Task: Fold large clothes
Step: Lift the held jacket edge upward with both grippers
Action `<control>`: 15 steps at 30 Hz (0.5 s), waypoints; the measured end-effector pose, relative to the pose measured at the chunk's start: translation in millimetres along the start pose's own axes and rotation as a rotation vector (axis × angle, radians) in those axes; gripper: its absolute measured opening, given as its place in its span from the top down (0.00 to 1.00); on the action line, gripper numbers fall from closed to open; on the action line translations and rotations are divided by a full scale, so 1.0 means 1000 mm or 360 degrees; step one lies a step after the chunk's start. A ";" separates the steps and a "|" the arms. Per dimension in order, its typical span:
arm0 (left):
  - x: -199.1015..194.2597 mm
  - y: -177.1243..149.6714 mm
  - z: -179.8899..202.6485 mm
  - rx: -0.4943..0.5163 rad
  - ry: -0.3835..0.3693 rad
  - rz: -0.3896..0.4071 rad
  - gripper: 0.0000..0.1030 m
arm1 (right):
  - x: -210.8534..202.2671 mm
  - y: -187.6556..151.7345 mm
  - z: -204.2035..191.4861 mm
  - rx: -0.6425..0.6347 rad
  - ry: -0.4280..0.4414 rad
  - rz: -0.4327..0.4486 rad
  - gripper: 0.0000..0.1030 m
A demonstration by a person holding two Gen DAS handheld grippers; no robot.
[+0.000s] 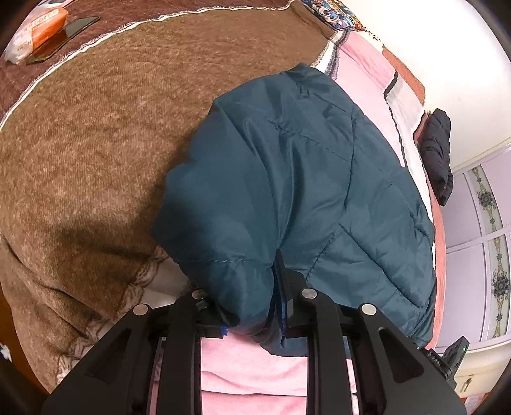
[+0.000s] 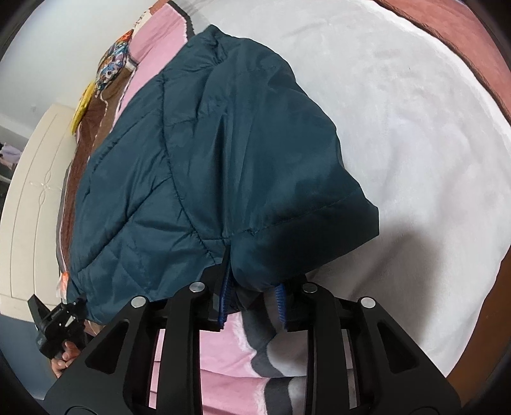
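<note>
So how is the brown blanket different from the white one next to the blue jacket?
The brown blanket looks rough and speckled with a pale stripe at its edge; the white blanket looks smooth, plain and fluffy. A phone and a packet lie beyond the brown one; the white one looks bare. Both lie beside the teal jacket.

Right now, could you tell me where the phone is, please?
In the left wrist view the phone lies far top left on the brown blanket, beside an orange-and-white packet, well away from the jacket.

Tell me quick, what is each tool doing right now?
Left tool: closed on a cuff of the dark teal quilted puffer jacket.
Right tool: closed on the jacket's other cuff.
</note>
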State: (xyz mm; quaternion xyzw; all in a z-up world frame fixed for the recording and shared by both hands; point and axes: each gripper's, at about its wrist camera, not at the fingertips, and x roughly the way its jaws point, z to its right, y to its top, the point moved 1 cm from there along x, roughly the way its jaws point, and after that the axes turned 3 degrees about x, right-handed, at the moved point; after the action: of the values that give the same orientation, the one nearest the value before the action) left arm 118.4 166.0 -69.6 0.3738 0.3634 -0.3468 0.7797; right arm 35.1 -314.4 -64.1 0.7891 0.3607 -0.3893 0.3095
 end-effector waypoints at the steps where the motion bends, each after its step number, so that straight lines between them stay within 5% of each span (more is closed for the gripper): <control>1: 0.001 0.000 0.000 -0.0005 0.0001 0.0001 0.77 | 0.001 0.001 0.000 0.0007 -0.0002 0.0000 0.74; 5: -0.001 -0.002 -0.004 -0.0020 0.0010 0.0012 0.71 | -0.003 0.001 0.006 0.0072 -0.0012 -0.0005 0.58; 12: -0.003 -0.004 -0.022 -0.0152 -0.0032 0.0009 0.45 | -0.047 -0.009 0.011 0.0008 -0.0070 -0.0014 0.58; 13: -0.003 -0.004 -0.025 -0.0173 -0.0044 0.0017 0.43 | -0.054 -0.012 0.007 -0.0039 -0.0078 0.0004 0.58; 15: -0.002 -0.004 -0.029 -0.0199 -0.0066 0.0019 0.42 | -0.070 -0.020 -0.015 -0.0208 -0.0095 0.0057 0.75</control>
State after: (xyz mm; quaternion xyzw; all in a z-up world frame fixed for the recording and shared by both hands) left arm 105.0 188.7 -82.2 0.3194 0.3659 -0.3265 0.8109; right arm -5.1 -314.9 -2.0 0.7616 0.3618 -0.3827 0.3777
